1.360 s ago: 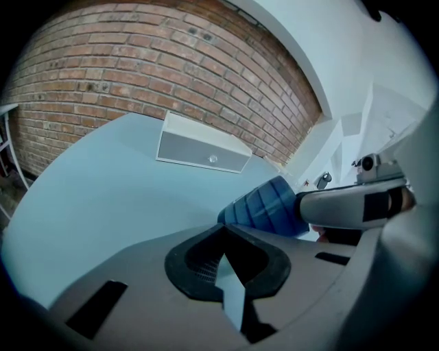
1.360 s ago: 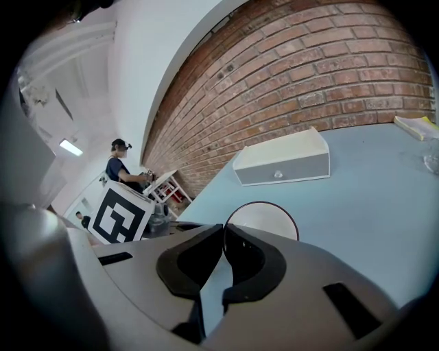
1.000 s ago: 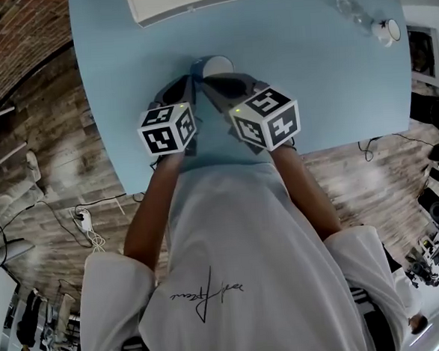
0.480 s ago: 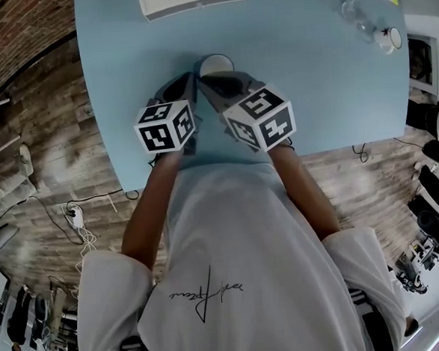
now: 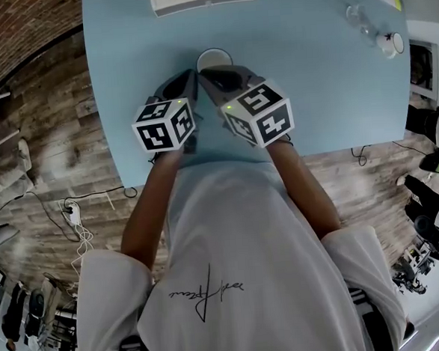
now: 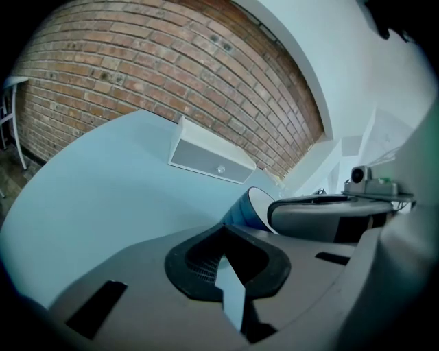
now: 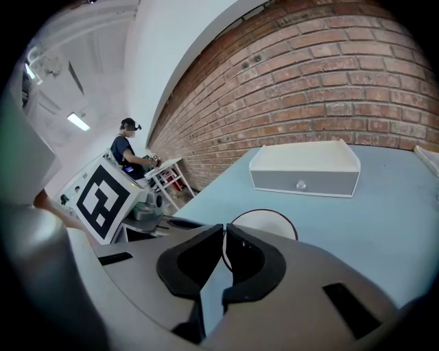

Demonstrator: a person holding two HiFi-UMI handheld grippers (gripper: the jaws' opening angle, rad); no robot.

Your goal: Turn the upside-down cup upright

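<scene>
Head view, cup (image 5: 215, 59): on the blue table (image 5: 326, 88), white round face showing, just ahead of both grippers' tips.
Head view, grippers: left gripper (image 5: 189, 81) and right gripper (image 5: 206, 74) side by side, tips close.
Left gripper view, left gripper (image 6: 230, 240): jaws pressed together, nothing between; cup (image 6: 241, 209) ahead, to the right.
Right gripper view, right gripper (image 7: 223, 233): jaws closed to a hairline slit; cup (image 7: 264, 221) just past the tips, slightly right; contact unclear.
</scene>
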